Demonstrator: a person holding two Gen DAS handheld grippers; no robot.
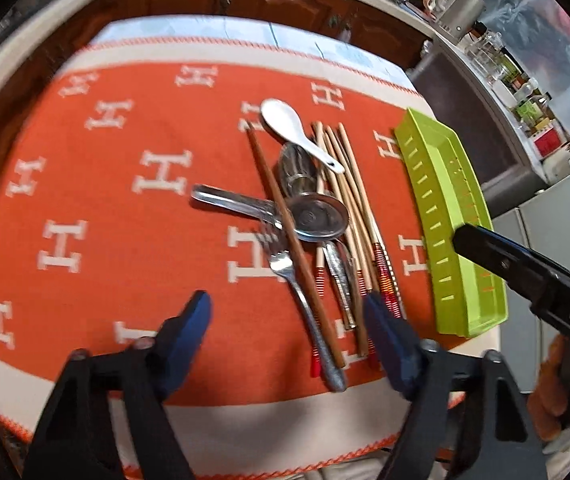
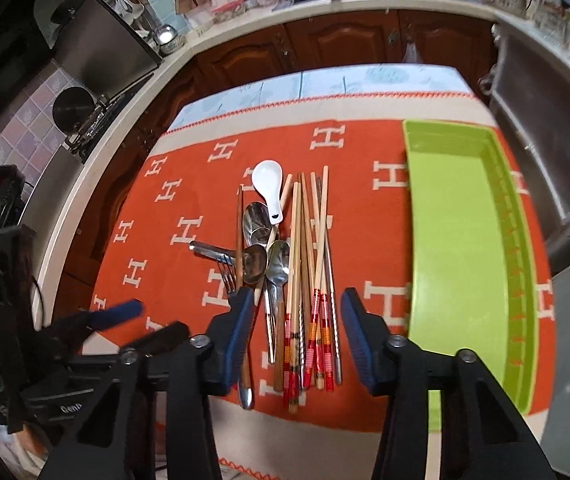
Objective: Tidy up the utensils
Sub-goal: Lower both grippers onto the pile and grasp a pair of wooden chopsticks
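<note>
A loose pile of bamboo and wooden chopsticks point(image 2: 305, 264), steel spoons and a fork lies mid-desk on the orange cloth point(image 2: 189, 184), long axes running away from the cameras, painted ends nearest. Sorting has hardly begun: the lime-green plastic tray point(image 2: 457, 240) beside it holds nothing. Both the right gripper point(image 2: 297, 336) and left gripper point(image 1: 289, 344) stand parted and empty above the handle ends, so next comes pinching one piece.

Illumination: bright, even, soft daylight; source not identifiable.
Shadows: faint and short beneath the utensil pile point(image 1: 309, 216), soft-edged.
Glare: small highlights on the steel ladle bowl point(image 1: 319, 216) and spoon point(image 2: 257, 218); white ceramic spoon point(image 2: 267, 184) near overexposure.
Blur: motion smear across both views, strongest on the orange cloth point(image 1: 125, 208) lettering toward 9 o'clock.
Distortion: strong fisheye bowing; counter edge point(image 2: 245, 28) curves at 12 o'clock.
Vignette: black corners surround each circular field.
</note>
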